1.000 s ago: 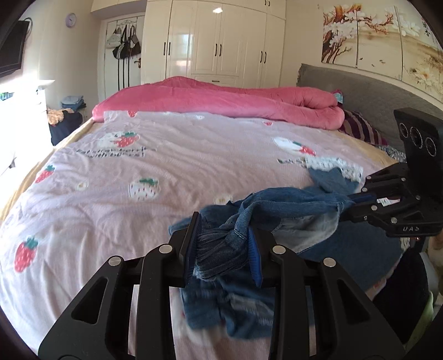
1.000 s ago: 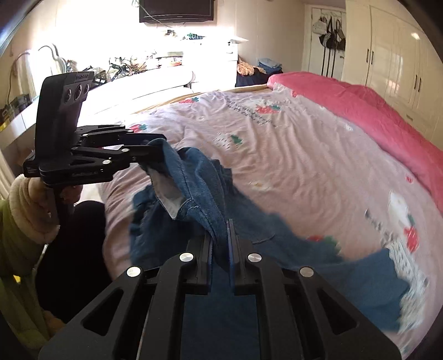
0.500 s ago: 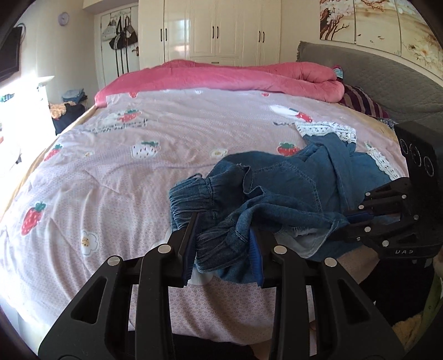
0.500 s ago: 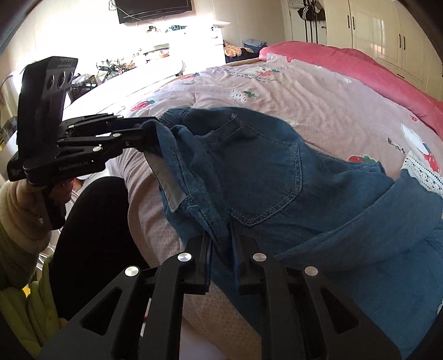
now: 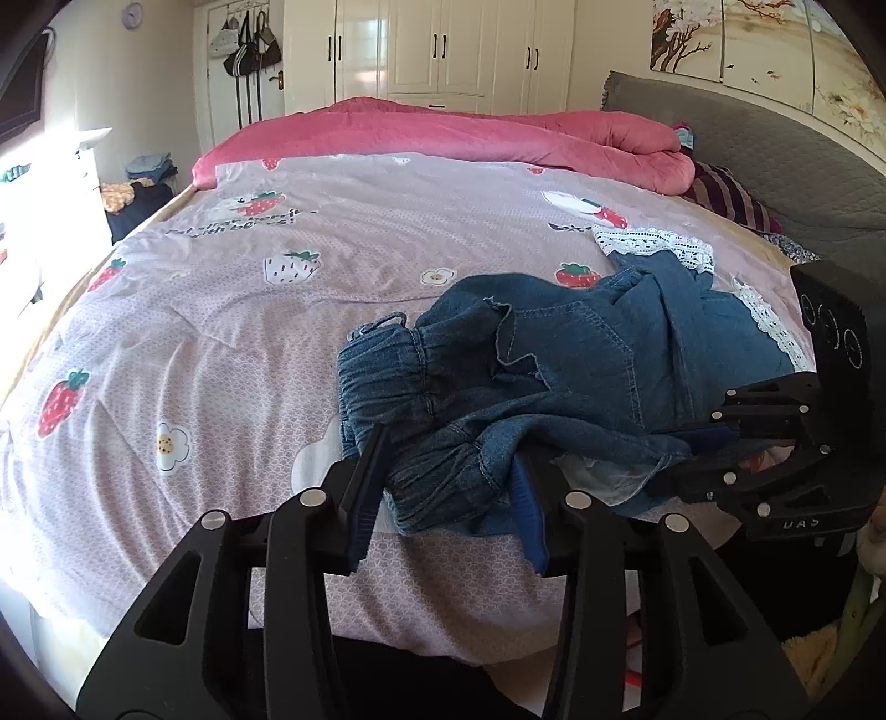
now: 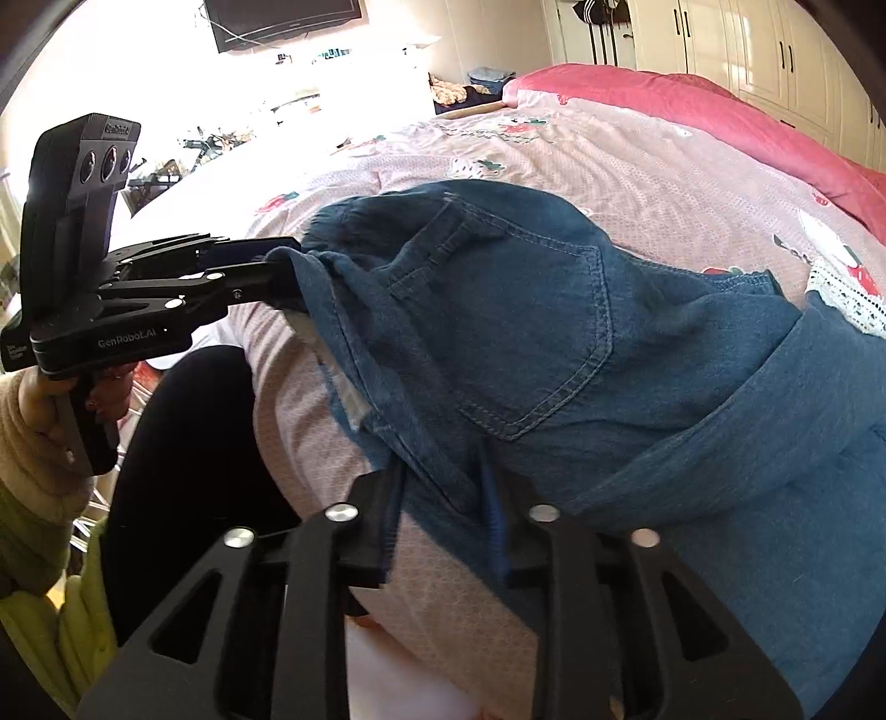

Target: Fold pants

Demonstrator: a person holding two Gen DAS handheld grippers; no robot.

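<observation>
One strawberry-print bed [image 5: 232, 310], white wardrobe [image 5: 443, 50]

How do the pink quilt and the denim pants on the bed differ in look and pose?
The pink quilt is plain and bunched along the far edge of the bed; the denim pants are dark blue with stitched pockets and white lace hems, crumpled at the near edge. No gripper touches the quilt; the pants lie between both grippers' opening jaws. Both rest on the strawberry-print cover.
</observation>
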